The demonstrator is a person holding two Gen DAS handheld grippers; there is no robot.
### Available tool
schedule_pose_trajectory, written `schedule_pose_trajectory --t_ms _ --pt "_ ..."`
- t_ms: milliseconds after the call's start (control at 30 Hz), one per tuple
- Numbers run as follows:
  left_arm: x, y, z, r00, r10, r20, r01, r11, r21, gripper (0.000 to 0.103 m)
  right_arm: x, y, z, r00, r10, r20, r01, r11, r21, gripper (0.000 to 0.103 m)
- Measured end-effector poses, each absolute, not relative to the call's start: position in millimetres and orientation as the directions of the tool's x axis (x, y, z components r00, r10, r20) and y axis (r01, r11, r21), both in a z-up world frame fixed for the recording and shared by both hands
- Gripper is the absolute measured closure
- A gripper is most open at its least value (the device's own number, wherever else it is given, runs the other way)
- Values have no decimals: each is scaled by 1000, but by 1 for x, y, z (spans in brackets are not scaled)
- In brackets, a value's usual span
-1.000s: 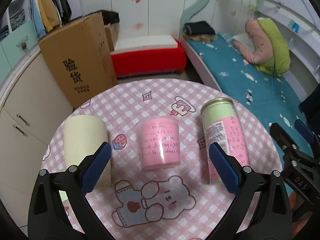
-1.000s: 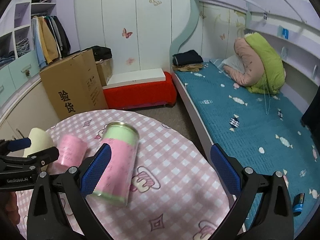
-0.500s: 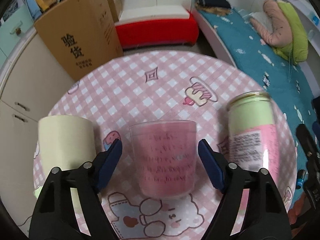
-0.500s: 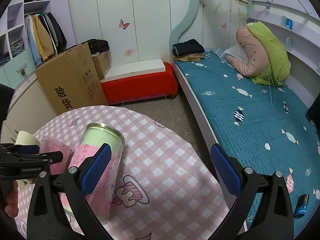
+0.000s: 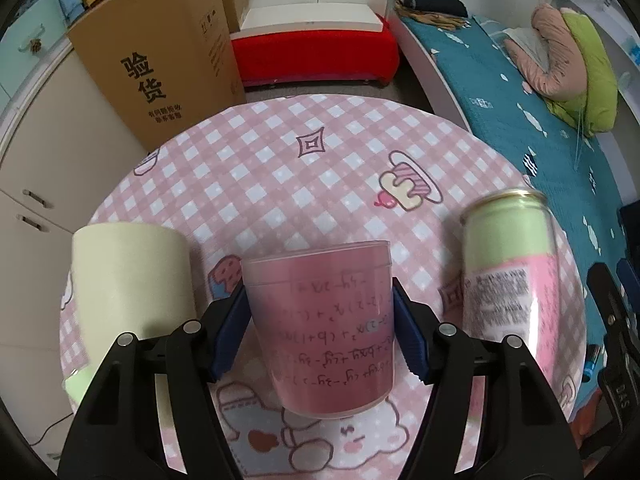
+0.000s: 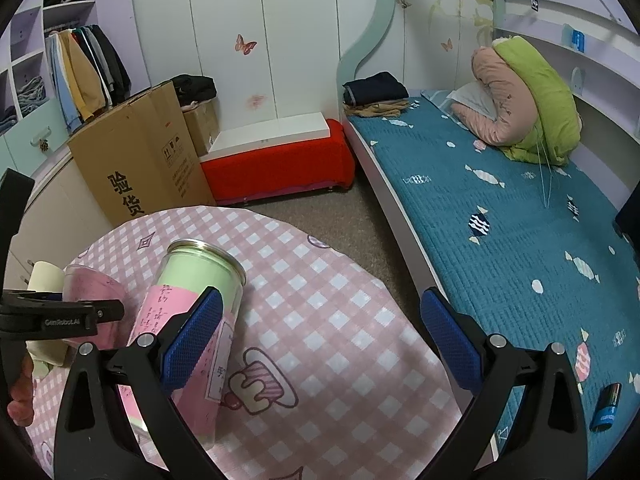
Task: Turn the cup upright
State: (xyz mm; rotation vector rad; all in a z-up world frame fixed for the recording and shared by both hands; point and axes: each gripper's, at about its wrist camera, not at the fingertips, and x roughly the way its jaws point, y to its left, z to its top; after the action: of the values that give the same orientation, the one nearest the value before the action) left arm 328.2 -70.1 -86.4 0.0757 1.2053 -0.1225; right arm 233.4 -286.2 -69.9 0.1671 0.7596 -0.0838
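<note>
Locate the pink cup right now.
Left wrist view, centre: the pink cup sits between the left gripper pads, flanked by cream cup and can.

Left claw (image 5: 319, 322) nearly closed; right claw (image 6: 320, 338) spread wide.

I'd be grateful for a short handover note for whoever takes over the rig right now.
Left gripper: blue pads against both sides of the pink cup; grip looks closed on it.
Right gripper: open, empty, over the table beside the can.
Pink cup is upside down on the table, between the cream cup and the can.
Done: cup grasped.
Left: lift, turn it rim up, set it down, release.
</note>
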Motion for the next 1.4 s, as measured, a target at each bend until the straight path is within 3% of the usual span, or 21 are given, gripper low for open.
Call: schedule_pose_trajectory --t_ms 700,1400 --pt "167 -59 -46 422 -68 -904 181 983 11 37 101 -246 -35 736 -62 -675 153 985 77 8" --pt "72 -45 -85 391 -81 -917 191 982 -6 36 11 -223 -70 682 -105 -724 202 978 49 8"
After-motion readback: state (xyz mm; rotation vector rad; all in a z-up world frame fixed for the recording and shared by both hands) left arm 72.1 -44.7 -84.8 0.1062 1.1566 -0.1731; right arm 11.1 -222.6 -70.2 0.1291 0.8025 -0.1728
